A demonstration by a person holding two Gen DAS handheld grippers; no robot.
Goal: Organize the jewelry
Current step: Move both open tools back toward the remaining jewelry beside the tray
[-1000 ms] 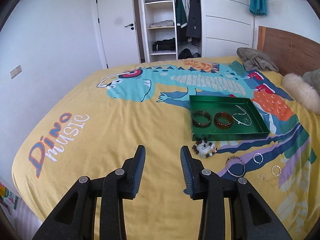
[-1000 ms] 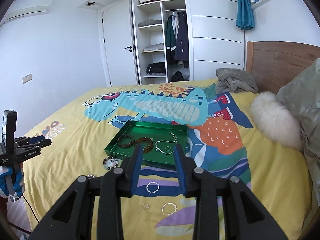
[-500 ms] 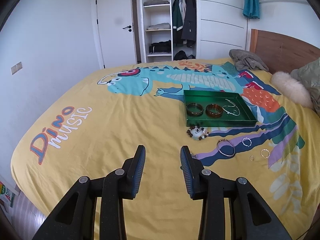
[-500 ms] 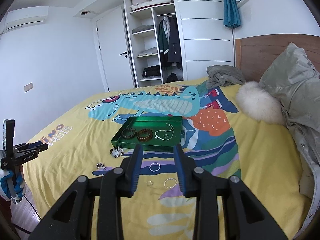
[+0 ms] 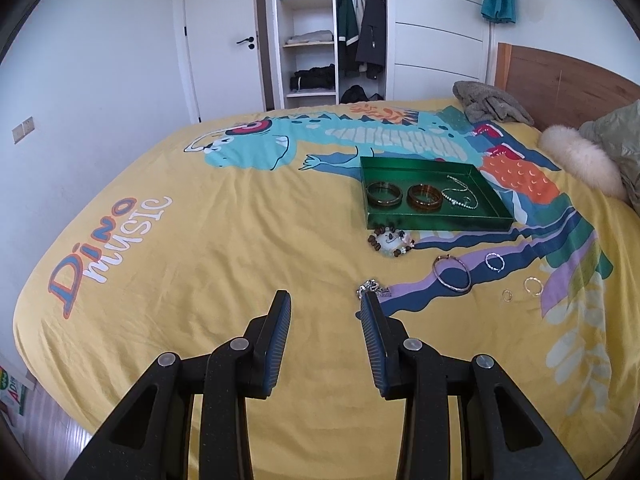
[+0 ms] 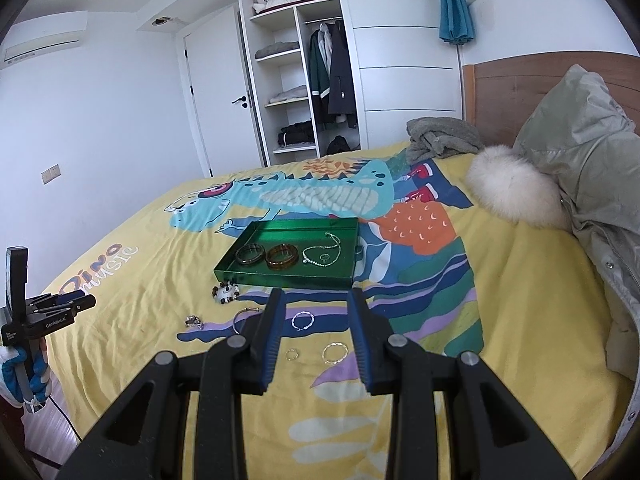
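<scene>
Green tray point(image 5: 436, 222) on yellow bedspread point(image 5: 200, 240), holding two bangles and a chain. Loose rings, bracelets beside it, ahead of both tongs. Left gripper point(image 5: 324, 300), right gripper point(image 6: 316, 298): jaws parted, empty.

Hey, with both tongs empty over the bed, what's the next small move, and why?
Probably ease the left tongs forward and a little right onto the small silver cluster. Their jaws stand apart with nothing between them, the cluster lies loose on the bedspread just past the right fingertip, outside the green tray.
</scene>
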